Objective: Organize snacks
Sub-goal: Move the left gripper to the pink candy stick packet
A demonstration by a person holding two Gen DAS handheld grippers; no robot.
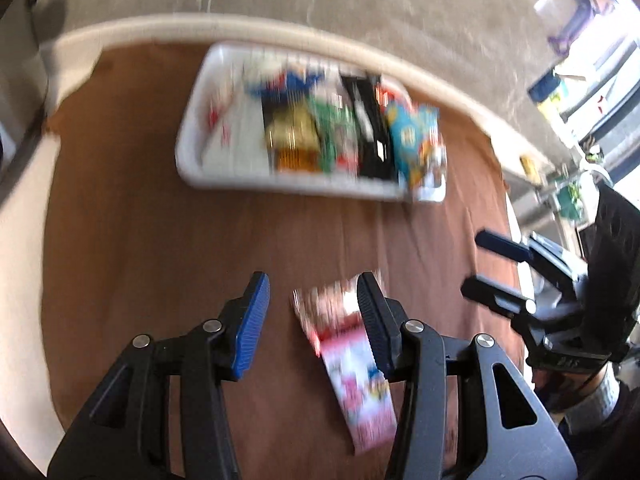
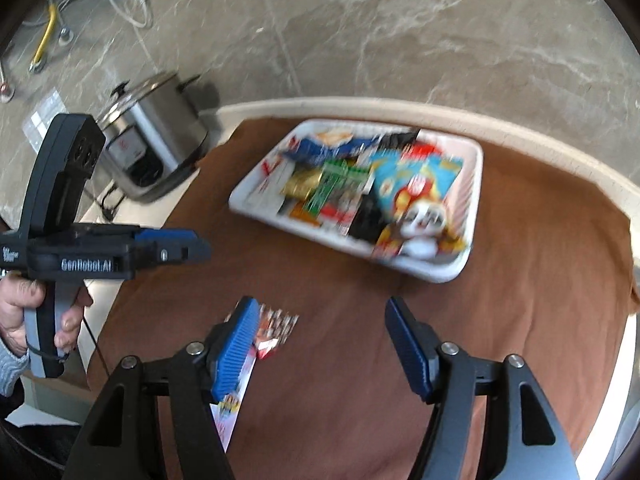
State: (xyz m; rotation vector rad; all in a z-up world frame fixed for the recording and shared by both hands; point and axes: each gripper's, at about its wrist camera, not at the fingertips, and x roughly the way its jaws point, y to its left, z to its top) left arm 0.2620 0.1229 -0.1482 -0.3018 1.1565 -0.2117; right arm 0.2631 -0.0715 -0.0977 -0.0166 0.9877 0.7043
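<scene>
Two tongs apart above one loose snack packet

Both tongs hang over a brown cloth on the round bench, and both stand apart with nothing pinched. The left tongs have a pink-and-red snack packet lying flat on the cloth beneath their gap, close by the right-hand pad, though blur hides whether pad and wrapper touch. The right tongs gape wider, over bare cloth, with the same packet showing behind their left finger. Farther back on the cloth sits a white tray, packed with many bright snack bags lying side by side. On the marble floor beside the bench stands a steel cooker.
</scene>
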